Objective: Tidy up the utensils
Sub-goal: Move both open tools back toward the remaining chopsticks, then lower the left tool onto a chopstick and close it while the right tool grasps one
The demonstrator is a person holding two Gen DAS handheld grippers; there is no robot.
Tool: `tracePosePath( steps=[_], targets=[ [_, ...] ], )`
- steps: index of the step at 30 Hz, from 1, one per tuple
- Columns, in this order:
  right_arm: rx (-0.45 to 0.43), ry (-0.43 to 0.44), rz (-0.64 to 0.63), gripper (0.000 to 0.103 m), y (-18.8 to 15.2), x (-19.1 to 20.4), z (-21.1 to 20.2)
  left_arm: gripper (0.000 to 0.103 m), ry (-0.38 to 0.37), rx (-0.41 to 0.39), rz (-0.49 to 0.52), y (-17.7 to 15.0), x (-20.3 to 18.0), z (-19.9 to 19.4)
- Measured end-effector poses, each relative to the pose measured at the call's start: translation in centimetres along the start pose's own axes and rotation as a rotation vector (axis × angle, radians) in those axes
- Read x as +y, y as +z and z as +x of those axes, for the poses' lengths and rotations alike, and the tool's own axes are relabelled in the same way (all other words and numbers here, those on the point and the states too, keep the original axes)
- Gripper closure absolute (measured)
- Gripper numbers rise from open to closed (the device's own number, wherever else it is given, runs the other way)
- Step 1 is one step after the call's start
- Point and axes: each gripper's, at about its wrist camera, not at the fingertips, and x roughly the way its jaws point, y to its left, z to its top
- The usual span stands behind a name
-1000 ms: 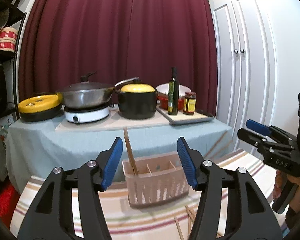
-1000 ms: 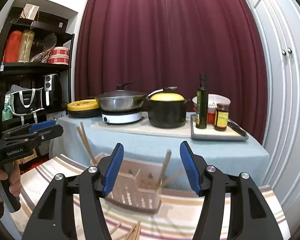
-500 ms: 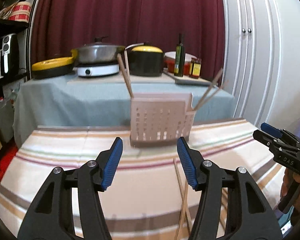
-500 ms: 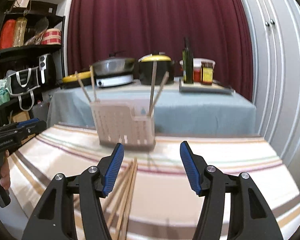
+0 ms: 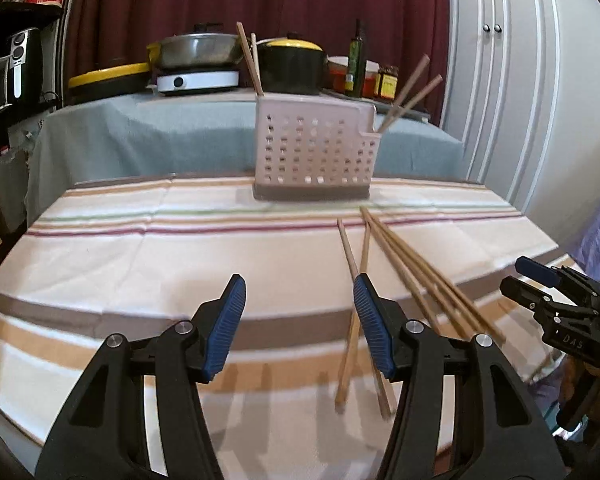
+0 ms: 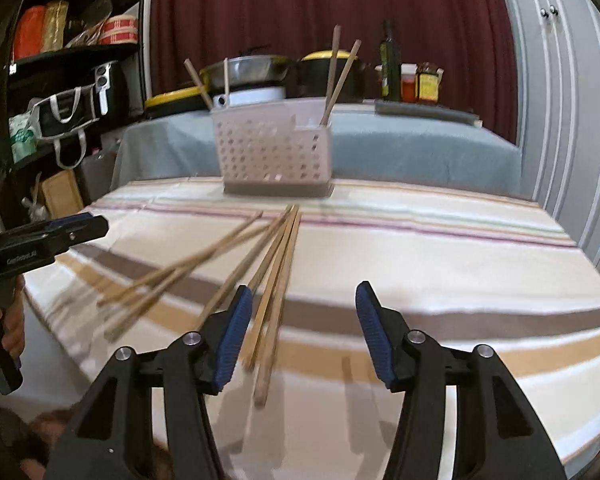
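A pale perforated utensil caddy (image 5: pixel 314 152) stands on the striped tablecloth (image 5: pixel 140 256) at the far side of the desk. Two pairs of chopsticks already stand tilted inside it: one pair (image 5: pixel 250 60) at its left end, another pair (image 5: pixel 410 94) leaning out of the lower compartment at its right end. In front of the caddy, toward the camera, a loose bundle of wooden chopsticks (image 5: pixel 400 276) lies fanned out on the cloth, their far tips close to the caddy's base.

The left gripper (image 5: pixel 298 320) hovers over the cloth in front of the caddy, its blue-padded fingers spread wide and holding nothing; its right finger overlaps the near ends of the loose chopsticks. The right gripper (image 6: pixel 300 328) is likewise wide apart and empty, with the loose chopsticks passing beside its left finger.
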Motion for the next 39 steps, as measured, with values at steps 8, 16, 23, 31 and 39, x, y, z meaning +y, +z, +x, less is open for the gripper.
tracePosePath(
  steps=[8, 16, 23, 31, 39],
  targets=[
    [0.036, 0.011, -0.011, 0.053, -1.8, 0.3, -0.1, 0.054, -0.023, 0.053, 0.029, -2.8, -1.1, 0.3],
    [0.04, 0.012, -0.006, 0.053, -2.2, 0.4, -0.2, 0.068, -0.053, 0.072, 0.052, -3.8, -1.9, 0.8],
    [0.038, 0.009, -0.002, 0.053, -2.3, 0.3, -0.2, 0.082, -0.065, 0.09, 0.062, -4.4, -2.2, 1.4],
    [0.042, 0.015, -0.001, 0.053, -2.3, 0.2, -0.1, 0.089, -0.073, 0.09, 0.066, -4.6, -2.3, 1.6],
    [0.045, 0.021, -0.006, 0.054, -2.5, 0.3, 0.1, 0.093, -0.075, 0.077, 0.073, -4.7, -2.4, 1.6]
  ],
)
